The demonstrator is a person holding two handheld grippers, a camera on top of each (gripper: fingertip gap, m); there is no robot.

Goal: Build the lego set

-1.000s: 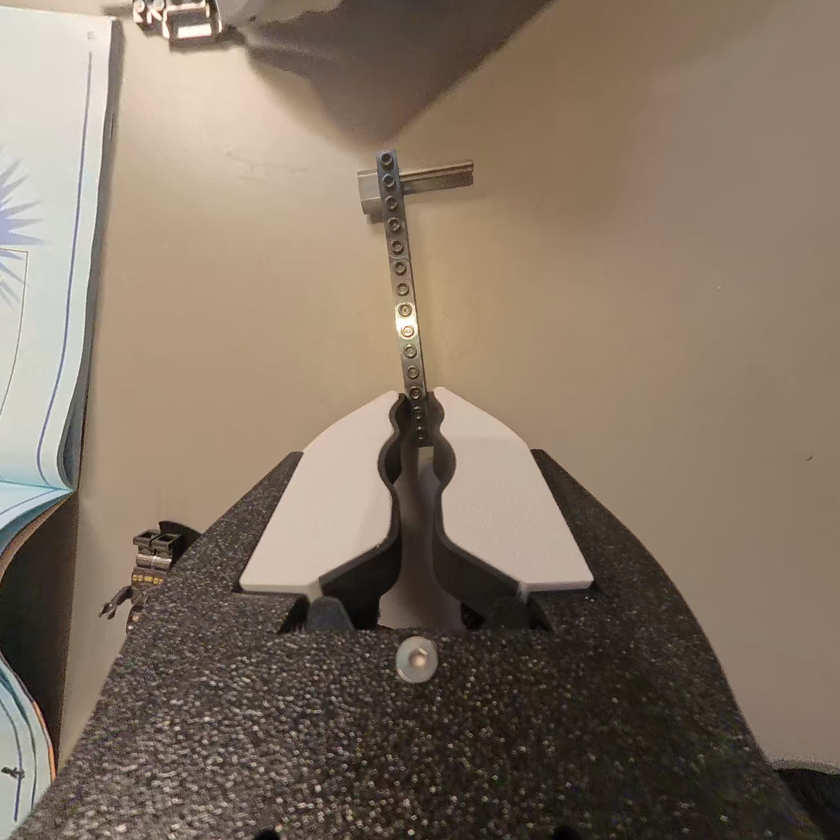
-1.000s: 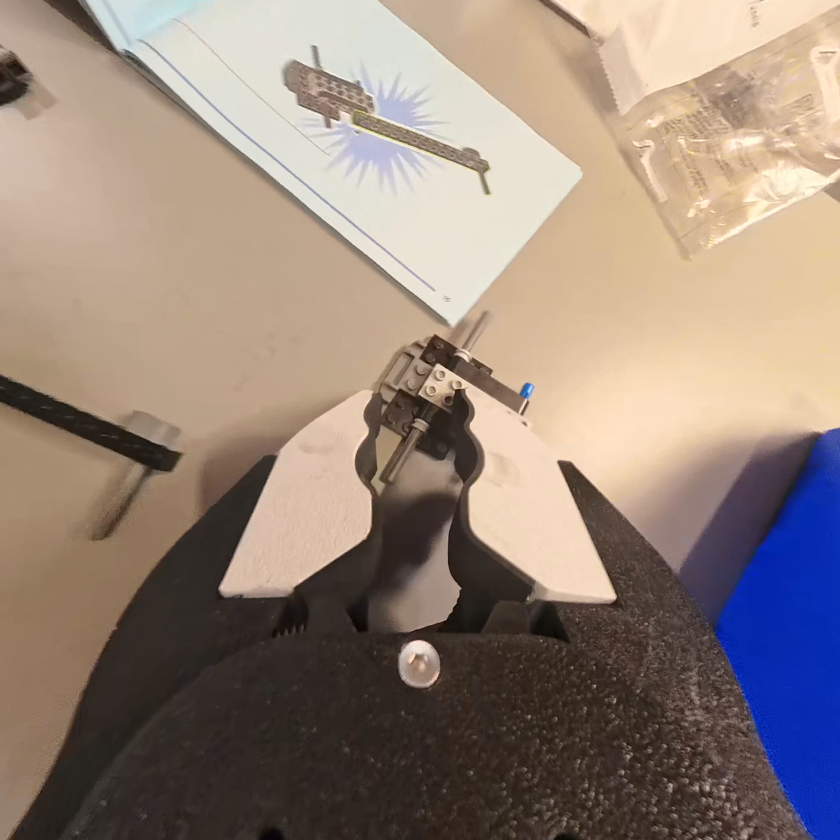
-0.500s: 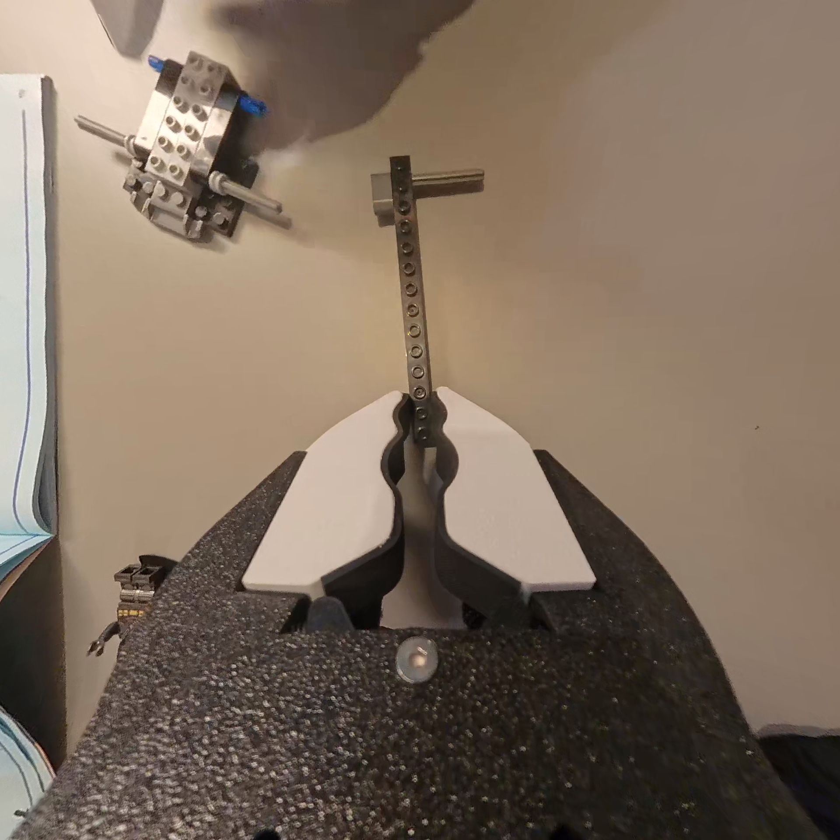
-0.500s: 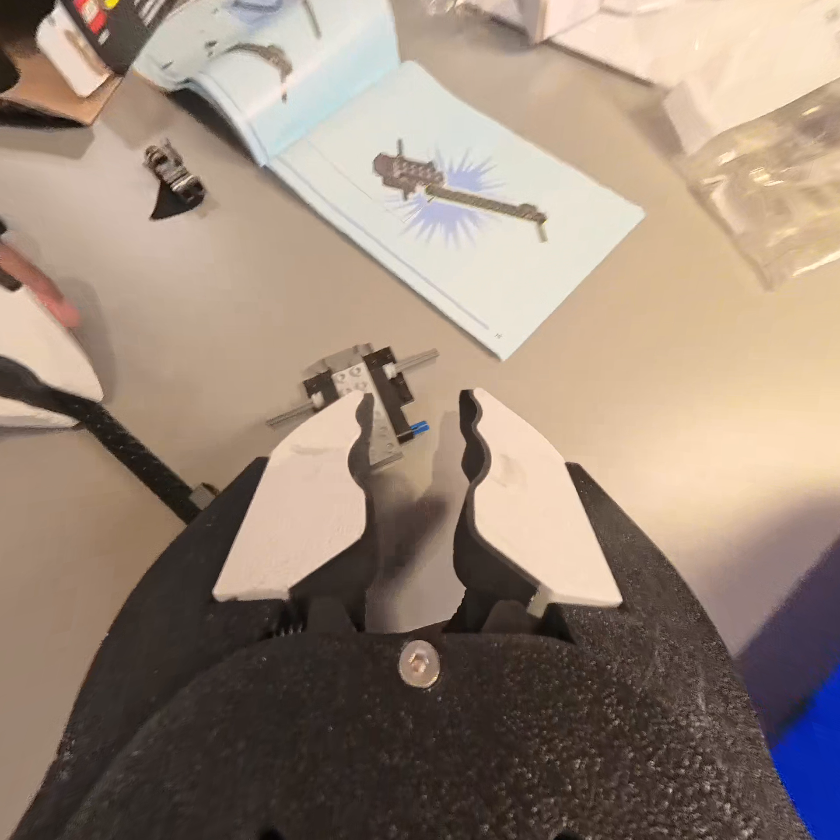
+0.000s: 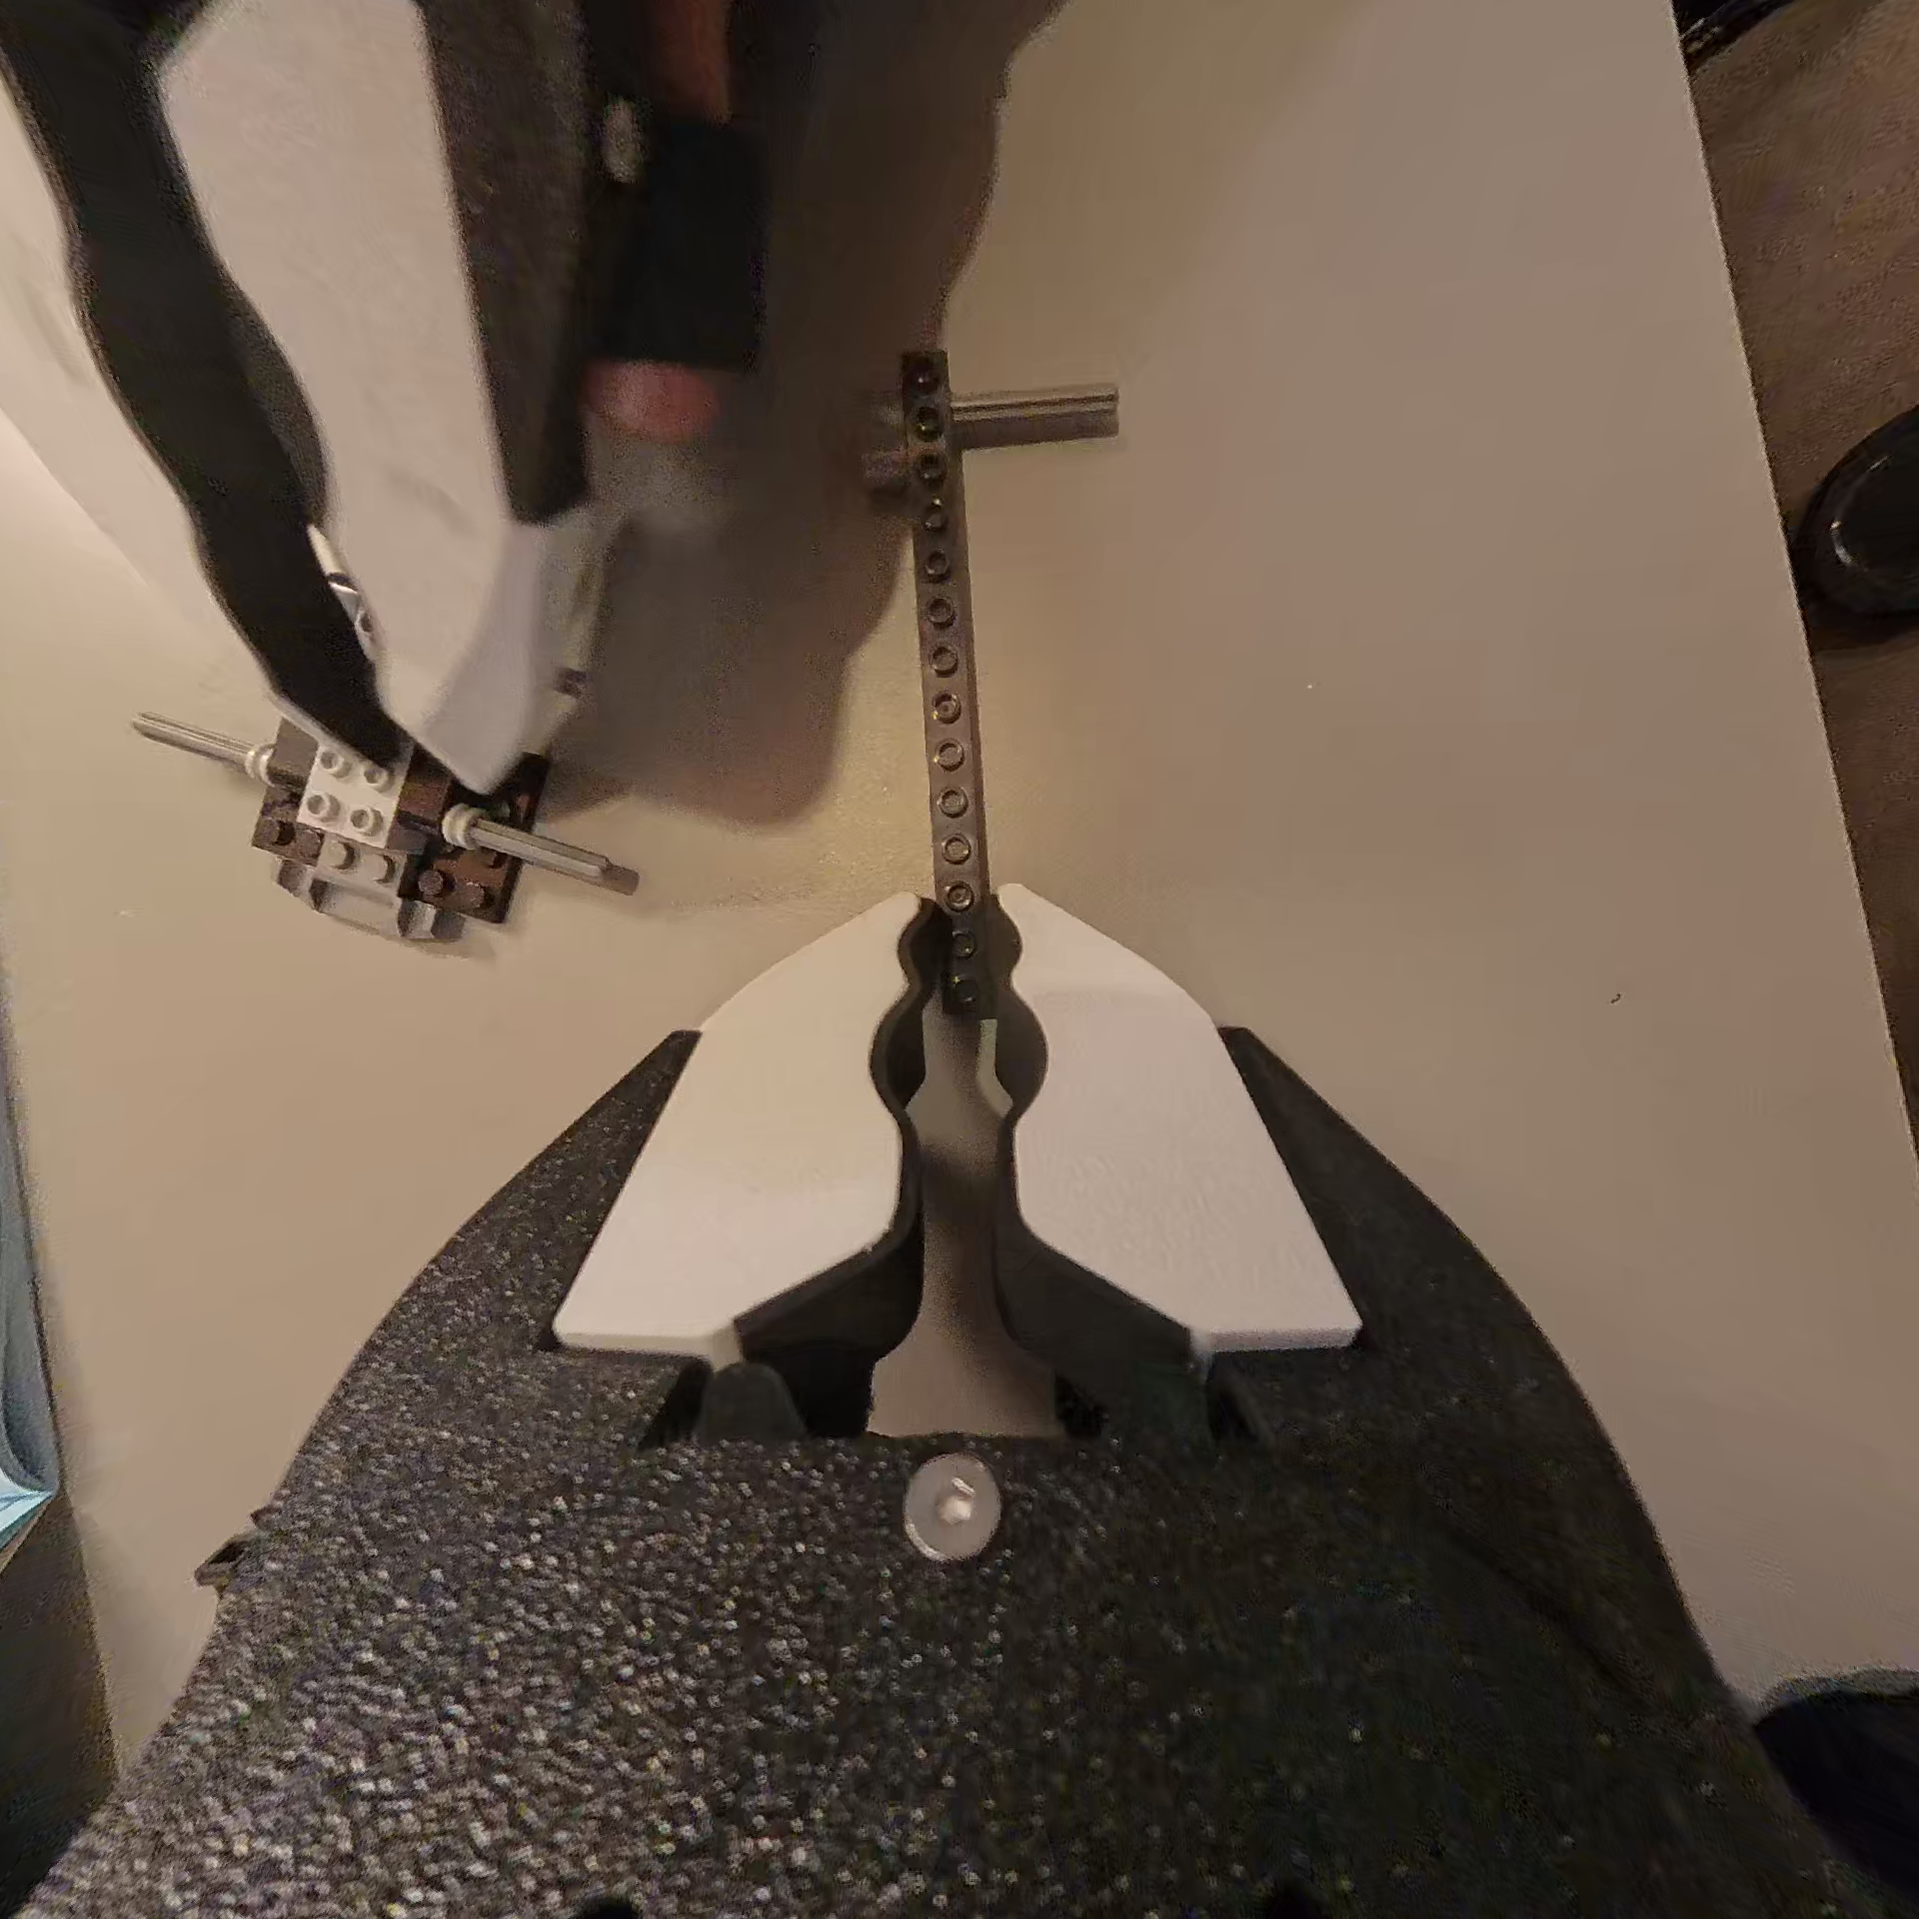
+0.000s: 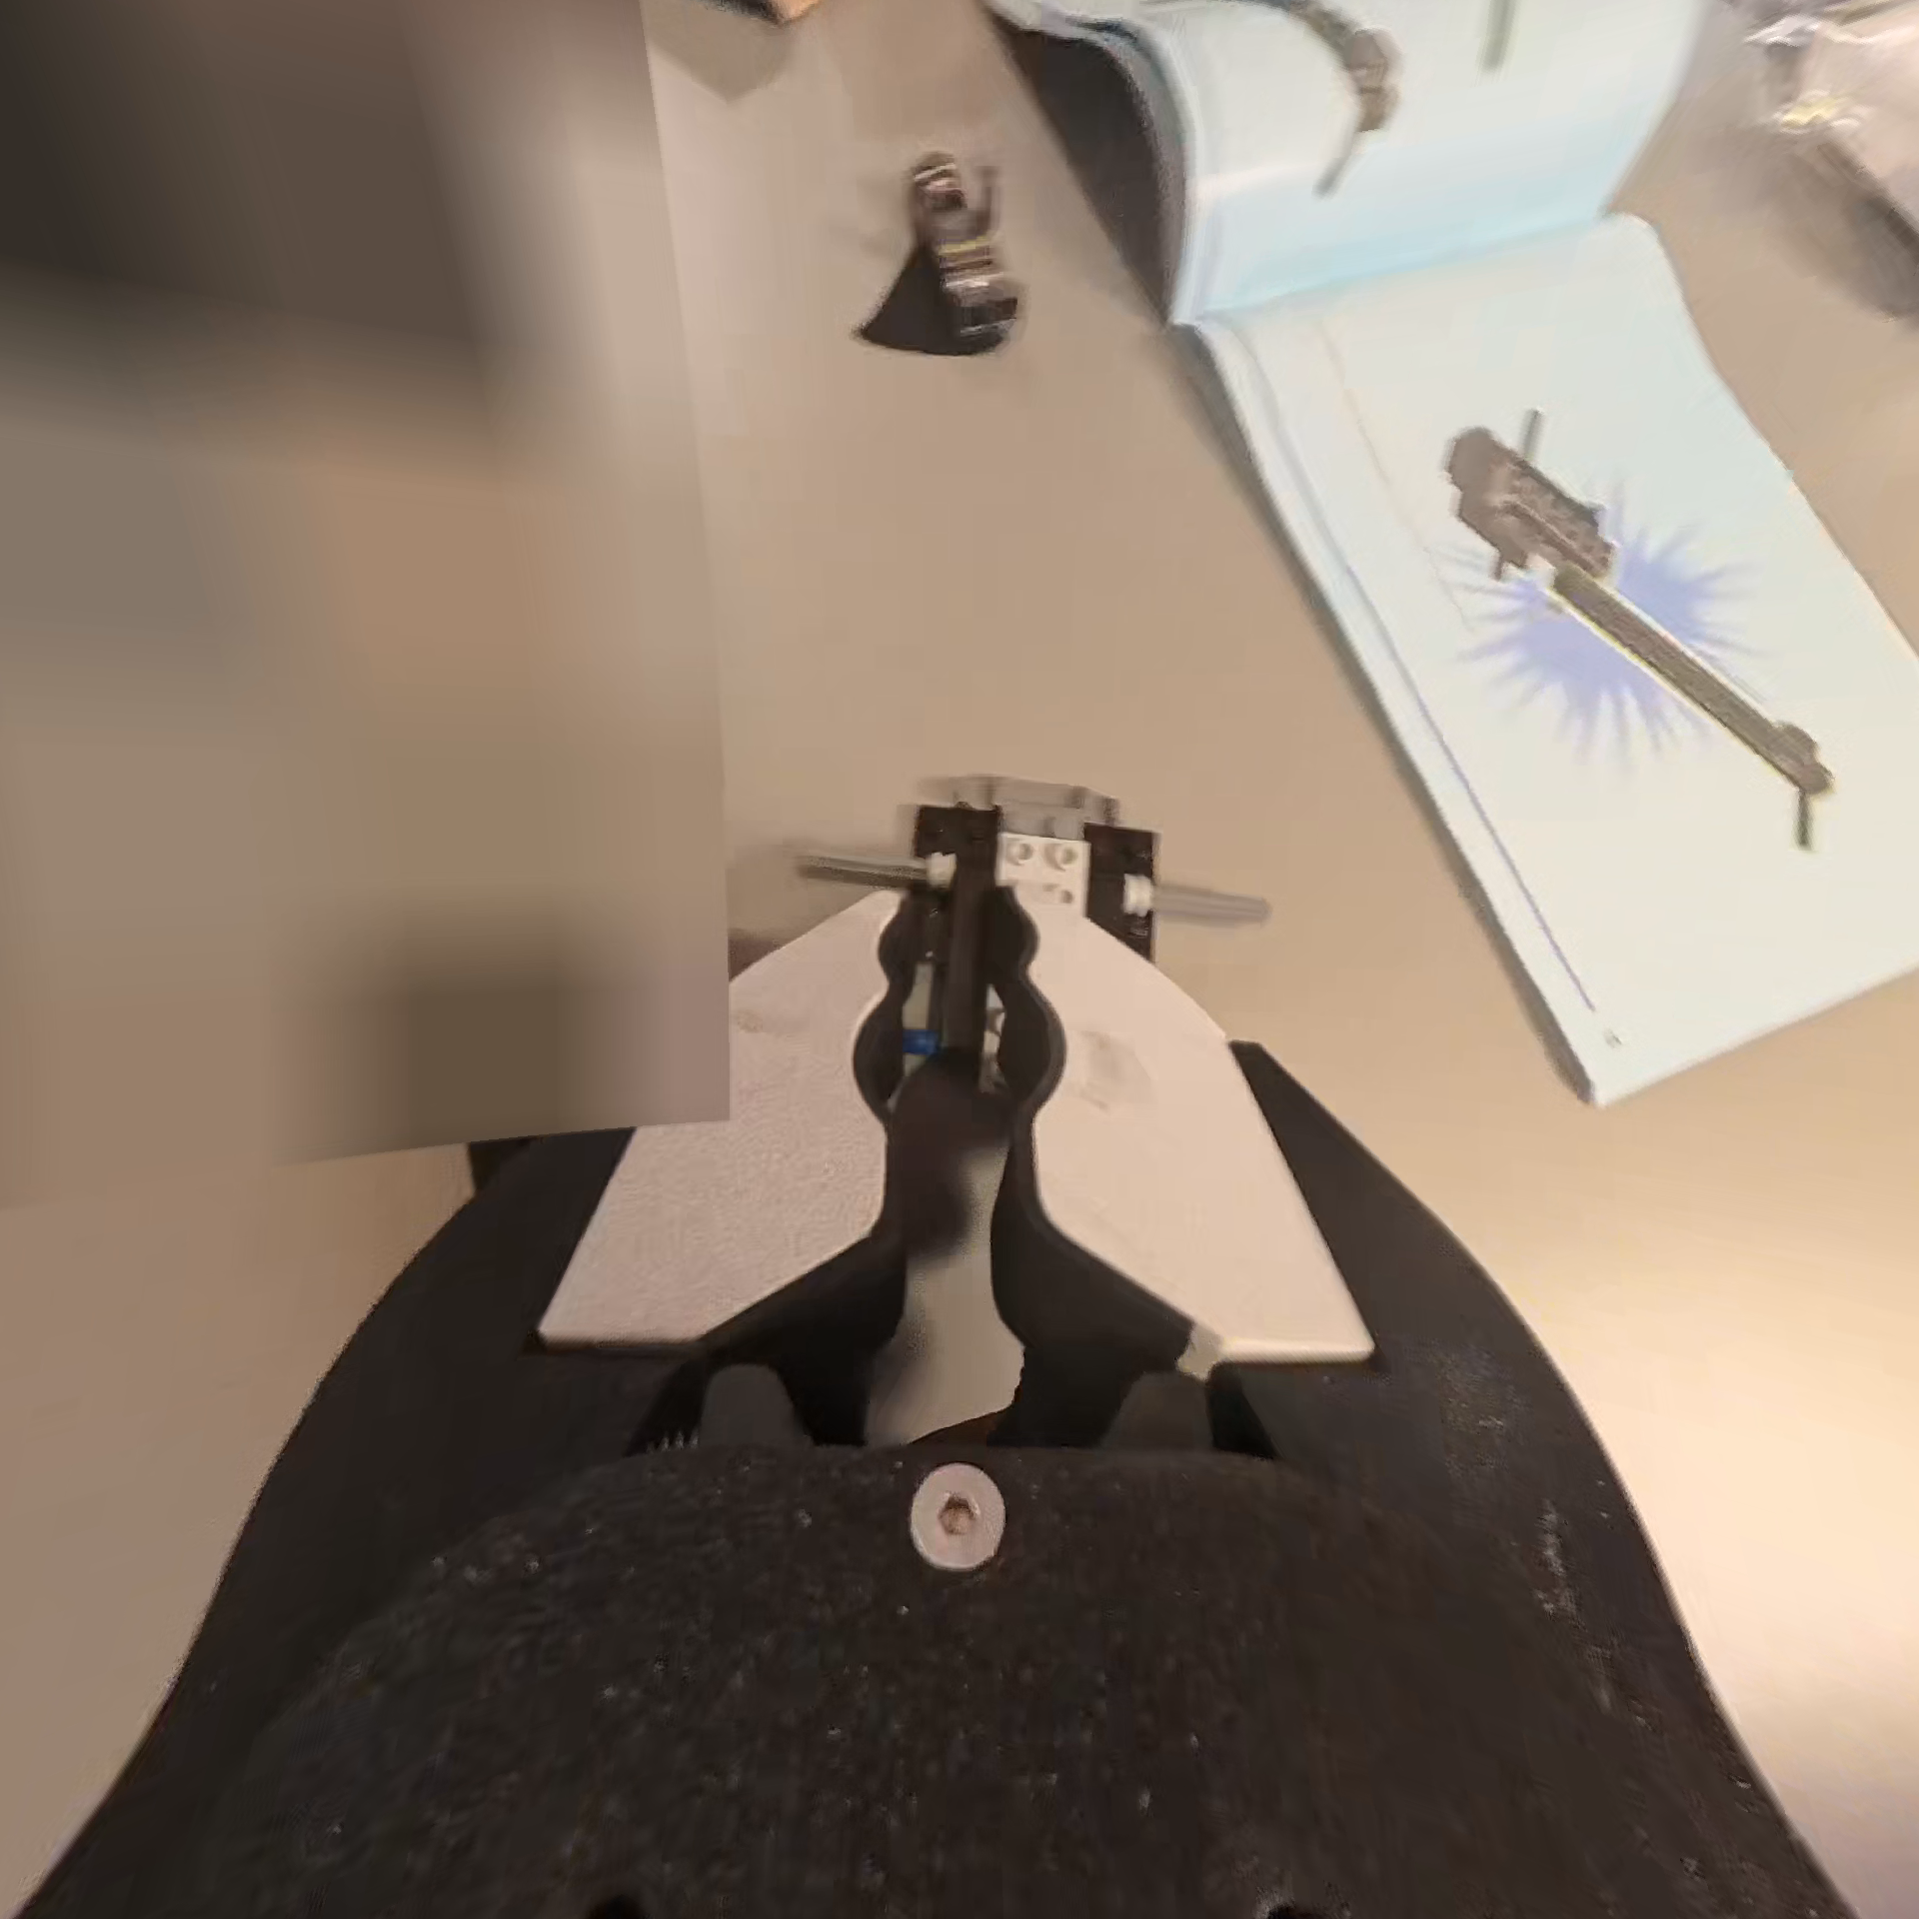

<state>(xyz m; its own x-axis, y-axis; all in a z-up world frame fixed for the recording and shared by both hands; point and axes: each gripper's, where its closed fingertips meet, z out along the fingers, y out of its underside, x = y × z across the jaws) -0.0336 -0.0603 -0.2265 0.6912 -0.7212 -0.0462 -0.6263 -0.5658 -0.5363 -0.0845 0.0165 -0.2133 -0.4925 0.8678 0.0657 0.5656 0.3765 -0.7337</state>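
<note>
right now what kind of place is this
Probably a hobby table for building a brick kit: a beige tabletop, an open pale blue picture booklet, and a small grey, black and white brick assembly.

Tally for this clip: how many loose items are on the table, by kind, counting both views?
Brick builds: 3 (studded beam with cross axle, in the left gripper; block with axles in the right gripper; small dark figure)
Booklets: 1
Plastic bags: 1, blurred
Total: 5
</note>
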